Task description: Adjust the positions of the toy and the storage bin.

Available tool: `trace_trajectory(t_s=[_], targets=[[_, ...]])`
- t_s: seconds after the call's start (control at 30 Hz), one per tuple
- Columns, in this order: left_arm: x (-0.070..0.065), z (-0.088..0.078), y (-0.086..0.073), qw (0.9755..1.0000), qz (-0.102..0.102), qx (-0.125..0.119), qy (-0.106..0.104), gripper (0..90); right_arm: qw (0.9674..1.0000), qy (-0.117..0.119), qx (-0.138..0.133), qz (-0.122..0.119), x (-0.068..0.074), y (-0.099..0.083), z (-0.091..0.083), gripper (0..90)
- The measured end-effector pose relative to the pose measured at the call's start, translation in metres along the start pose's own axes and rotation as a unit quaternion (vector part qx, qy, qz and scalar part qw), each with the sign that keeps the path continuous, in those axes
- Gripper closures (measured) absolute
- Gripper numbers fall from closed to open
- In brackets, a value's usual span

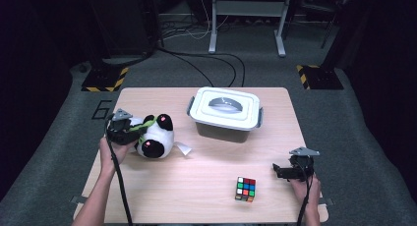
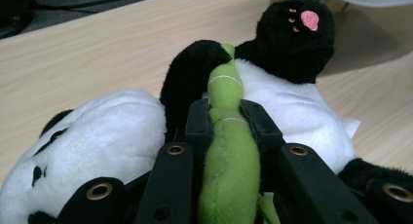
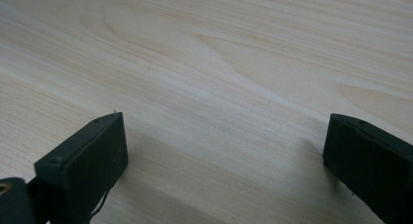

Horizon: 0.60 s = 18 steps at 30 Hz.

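Note:
A black-and-white panda plush (image 1: 156, 137) lies on the left part of the wooden table (image 1: 206, 186). It carries a green plush stalk (image 2: 226, 151). My left gripper (image 1: 132, 129) is shut on that green stalk, and its black fingers (image 2: 197, 119) squeeze the stalk from both sides against the panda's body (image 2: 292, 112). My right gripper (image 1: 279, 171) rests low over the table at the right front. It is open, and only bare wood (image 3: 219, 112) lies between its fingertips (image 3: 92, 151).
A white lidded box (image 1: 225, 113) with grey side clips stands at the table's middle back. A Rubik's cube (image 1: 245, 188) sits near the front edge, left of the right gripper. A white tag (image 1: 183, 148) sticks out beside the panda.

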<state>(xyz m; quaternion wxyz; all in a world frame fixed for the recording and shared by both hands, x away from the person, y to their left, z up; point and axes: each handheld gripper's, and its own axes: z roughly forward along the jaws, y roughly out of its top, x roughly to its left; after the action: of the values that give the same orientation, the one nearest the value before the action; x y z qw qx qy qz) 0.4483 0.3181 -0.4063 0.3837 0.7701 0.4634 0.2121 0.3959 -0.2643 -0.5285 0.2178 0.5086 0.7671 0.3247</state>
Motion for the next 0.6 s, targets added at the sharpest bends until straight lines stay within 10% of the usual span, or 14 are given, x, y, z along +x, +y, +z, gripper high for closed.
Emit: trace_trajectory(t_s=[0.6], targets=[[0.008,0.042,0.039,0.9985,-0.03,-0.007,0.046,75.1,1.0,0.0,-0.001,0.0,0.0,0.0,0.0,1.8]])
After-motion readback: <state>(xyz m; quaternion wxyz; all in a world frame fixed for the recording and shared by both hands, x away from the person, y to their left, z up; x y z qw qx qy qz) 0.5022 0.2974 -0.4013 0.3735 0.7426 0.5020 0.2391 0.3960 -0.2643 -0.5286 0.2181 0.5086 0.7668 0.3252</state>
